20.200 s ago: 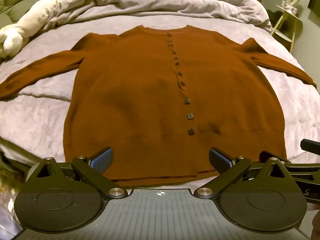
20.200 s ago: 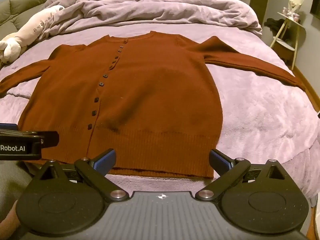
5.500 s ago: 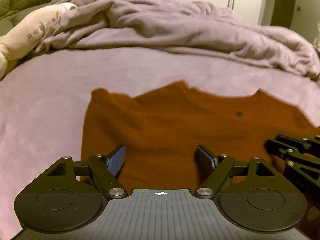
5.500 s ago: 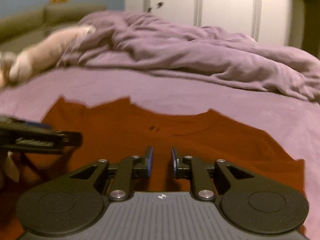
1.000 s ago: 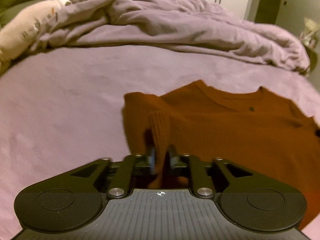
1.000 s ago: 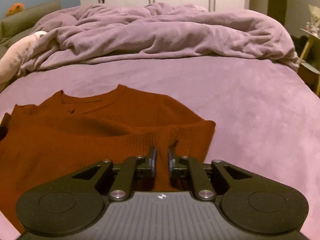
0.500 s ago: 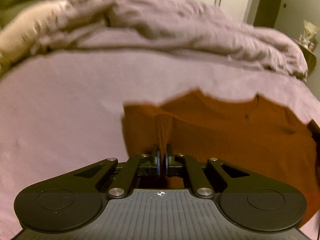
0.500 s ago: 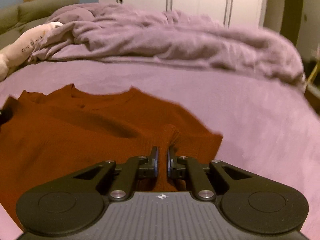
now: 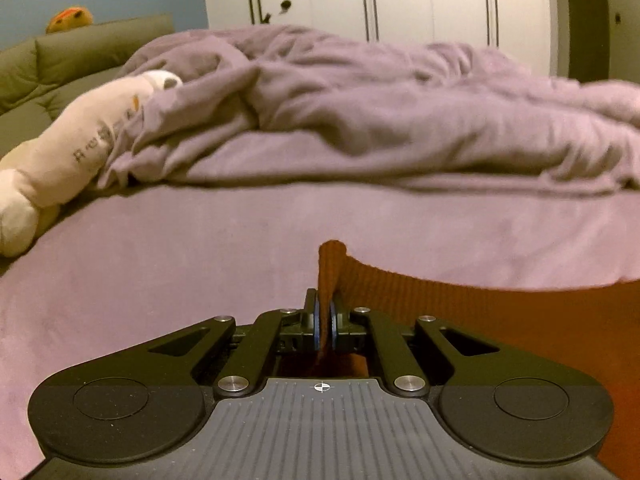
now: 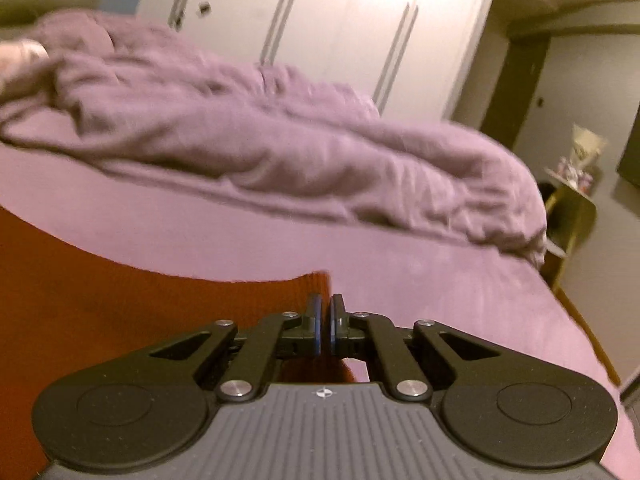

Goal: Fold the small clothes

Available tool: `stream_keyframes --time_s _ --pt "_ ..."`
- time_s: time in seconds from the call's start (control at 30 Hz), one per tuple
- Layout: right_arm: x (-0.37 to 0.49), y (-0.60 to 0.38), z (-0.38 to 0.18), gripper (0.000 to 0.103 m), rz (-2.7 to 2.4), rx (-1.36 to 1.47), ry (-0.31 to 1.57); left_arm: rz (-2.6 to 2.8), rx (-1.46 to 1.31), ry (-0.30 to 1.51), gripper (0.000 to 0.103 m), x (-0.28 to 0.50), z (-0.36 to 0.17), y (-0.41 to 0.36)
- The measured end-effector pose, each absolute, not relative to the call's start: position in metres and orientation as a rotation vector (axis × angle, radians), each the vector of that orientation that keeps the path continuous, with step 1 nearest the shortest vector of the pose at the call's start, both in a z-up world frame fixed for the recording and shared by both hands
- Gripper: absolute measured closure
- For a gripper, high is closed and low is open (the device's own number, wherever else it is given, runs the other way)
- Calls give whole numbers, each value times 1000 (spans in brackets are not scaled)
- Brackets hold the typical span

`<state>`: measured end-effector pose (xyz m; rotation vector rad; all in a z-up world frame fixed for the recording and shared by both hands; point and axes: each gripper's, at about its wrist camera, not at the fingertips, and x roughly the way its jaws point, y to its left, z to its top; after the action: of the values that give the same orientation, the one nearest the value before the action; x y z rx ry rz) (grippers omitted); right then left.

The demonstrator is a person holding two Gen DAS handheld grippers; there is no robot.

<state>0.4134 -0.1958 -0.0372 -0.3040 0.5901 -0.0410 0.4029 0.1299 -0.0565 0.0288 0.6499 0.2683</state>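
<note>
A rust-brown knit cardigan [image 9: 480, 312] lies on the lilac bed sheet [image 9: 160, 272]. My left gripper [image 9: 325, 316] is shut on its ribbed left corner, and a peak of fabric stands up between the fingertips. The cardigan stretches right from there. My right gripper [image 10: 325, 316] is shut on the right corner of the cardigan [image 10: 120, 312], whose ribbed edge runs off to the left. Most of the garment is hidden below both grippers.
A rumpled lilac duvet [image 9: 380, 120] is heaped at the far end of the bed. A cream plush toy [image 9: 68, 160] lies far left beside a green sofa [image 9: 60, 64]. White wardrobe doors [image 10: 320, 32] stand behind. A small yellow side table [image 10: 572, 208] stands right of the bed.
Both grippers have lifted and tilted up, still shut on the cardigan's corners. The neckline has dropped out of view; only the ribbed edge shows. The right view has swung to the right.
</note>
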Motion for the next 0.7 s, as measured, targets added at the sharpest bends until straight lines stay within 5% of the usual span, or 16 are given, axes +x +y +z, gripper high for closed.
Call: stream_keyframes --time_s 0.1,0.23,0.5,0.7 --pt "421 -210 -60 103 -90 -262 664 278 29 697 93 408 -86 134" --pt "424 -214 -77 103 -97 -254 733 337 24 736 55 408 -95 137" --pt "365 -163 -38 100 239 -140 567 126 -104 626 31 348 -51 107" --pt "332 -97 -75 99 452 -416 539 73 -137 701 28 349 -90 79"
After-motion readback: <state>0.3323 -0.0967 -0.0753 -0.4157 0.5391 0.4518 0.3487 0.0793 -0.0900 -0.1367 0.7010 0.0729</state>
